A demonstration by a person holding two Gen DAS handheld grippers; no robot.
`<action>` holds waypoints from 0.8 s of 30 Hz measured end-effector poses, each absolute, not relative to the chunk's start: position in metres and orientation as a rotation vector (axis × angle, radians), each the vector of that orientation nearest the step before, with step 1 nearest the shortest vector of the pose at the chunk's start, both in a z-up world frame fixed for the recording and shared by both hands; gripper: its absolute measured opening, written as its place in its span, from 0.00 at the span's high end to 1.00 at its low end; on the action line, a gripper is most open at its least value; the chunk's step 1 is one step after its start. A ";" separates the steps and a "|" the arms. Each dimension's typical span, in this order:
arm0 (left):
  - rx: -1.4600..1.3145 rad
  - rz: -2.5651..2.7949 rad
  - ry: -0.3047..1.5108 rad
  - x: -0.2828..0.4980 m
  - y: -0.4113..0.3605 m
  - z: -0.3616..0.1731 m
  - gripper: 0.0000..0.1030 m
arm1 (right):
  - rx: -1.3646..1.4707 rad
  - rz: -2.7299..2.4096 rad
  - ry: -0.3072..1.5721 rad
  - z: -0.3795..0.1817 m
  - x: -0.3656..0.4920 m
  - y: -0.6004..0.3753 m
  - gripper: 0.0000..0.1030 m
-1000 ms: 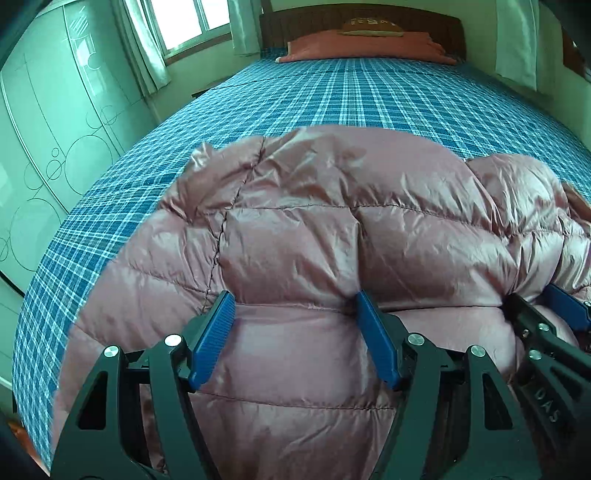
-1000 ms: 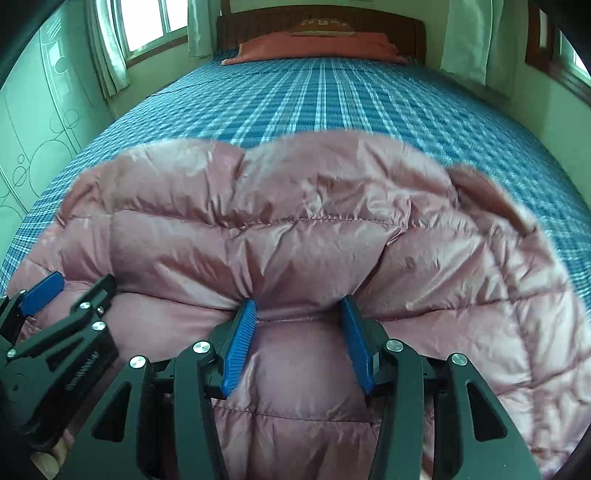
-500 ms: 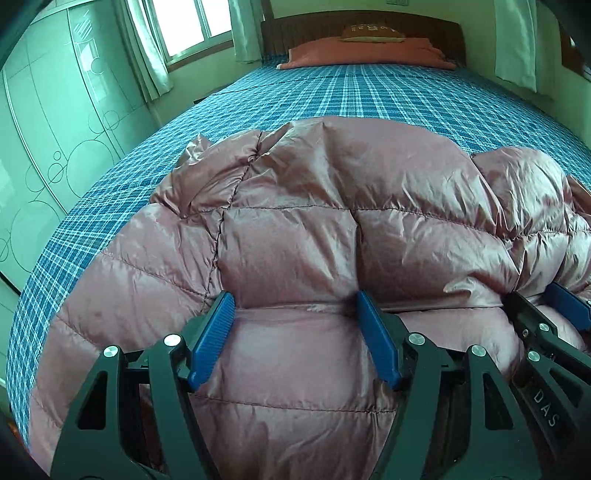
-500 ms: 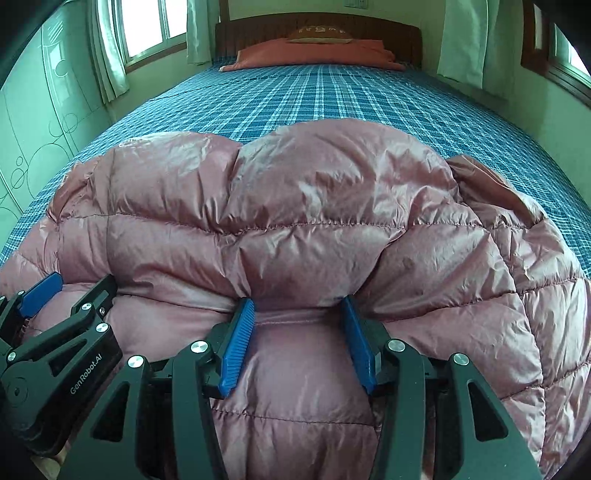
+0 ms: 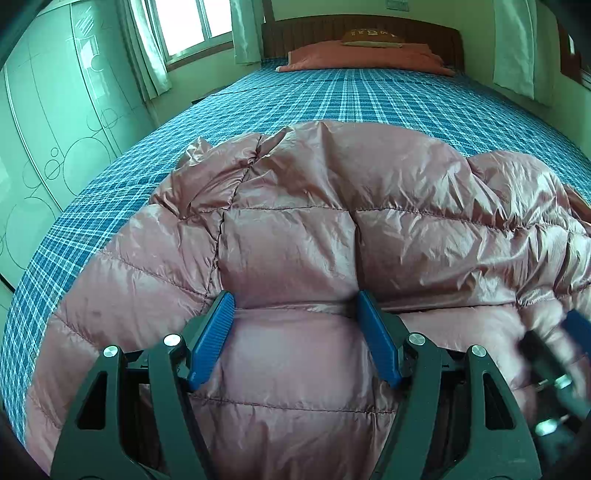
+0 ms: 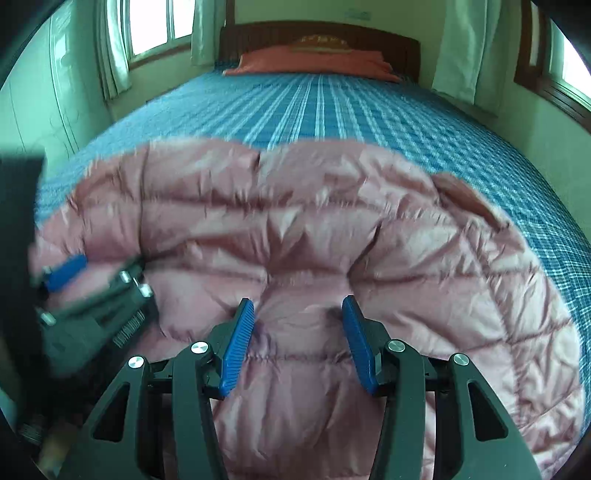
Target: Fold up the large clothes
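A pink quilted down jacket [image 5: 332,229] lies folded over on the blue plaid bed [image 5: 332,96]; it also shows in the right wrist view [image 6: 295,229]. My left gripper [image 5: 295,306] is open, its blue pads pressed against the puffy fold, with jacket fabric bulging between them. My right gripper [image 6: 297,312] is open too, its pads apart over the jacket's near part. The right gripper shows blurred at the right edge of the left wrist view [image 5: 561,354]. The left gripper shows blurred at the left of the right wrist view [image 6: 92,295].
The bed runs away to a wooden headboard [image 5: 362,27] with an orange pillow [image 5: 362,55]. A pale wardrobe [image 5: 55,122] stands to the left. Curtained windows [image 6: 155,26] are at the back left and right.
The jacket's fold has dropped lower and flatter on the bed. The right gripper has pulled back and up, its pads off the fold; both views show more bed. The left gripper stays on the fold.
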State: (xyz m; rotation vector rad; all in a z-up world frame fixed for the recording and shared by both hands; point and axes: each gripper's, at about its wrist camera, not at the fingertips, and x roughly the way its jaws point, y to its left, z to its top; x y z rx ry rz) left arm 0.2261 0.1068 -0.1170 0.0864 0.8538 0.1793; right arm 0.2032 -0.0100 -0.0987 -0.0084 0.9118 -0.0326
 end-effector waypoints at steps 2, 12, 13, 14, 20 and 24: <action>0.079 0.174 0.855 0.226 0.110 -0.116 0.33 | -0.011 -0.035 0.913 -0.102 0.204 -0.009 0.49; -0.010 0.095 0.889 0.211 0.139 -0.091 0.32 | 0.015 -0.025 0.903 -0.110 0.206 -0.014 0.47; -0.031 0.093 0.888 0.206 0.146 -0.085 0.32 | 0.017 -0.025 0.902 -0.110 0.206 -0.014 0.47; -0.049 0.091 0.885 0.202 0.153 -0.081 0.32 | 0.017 -0.025 0.901 -0.110 0.205 -0.014 0.47; -0.196 0.128 0.824 0.174 0.212 -0.050 0.25 | 0.020 -0.026 0.898 -0.109 0.203 -0.013 0.47; -0.369 0.125 0.873 0.165 0.261 -0.062 0.24 | 0.018 -0.028 0.895 -0.109 0.203 -0.012 0.47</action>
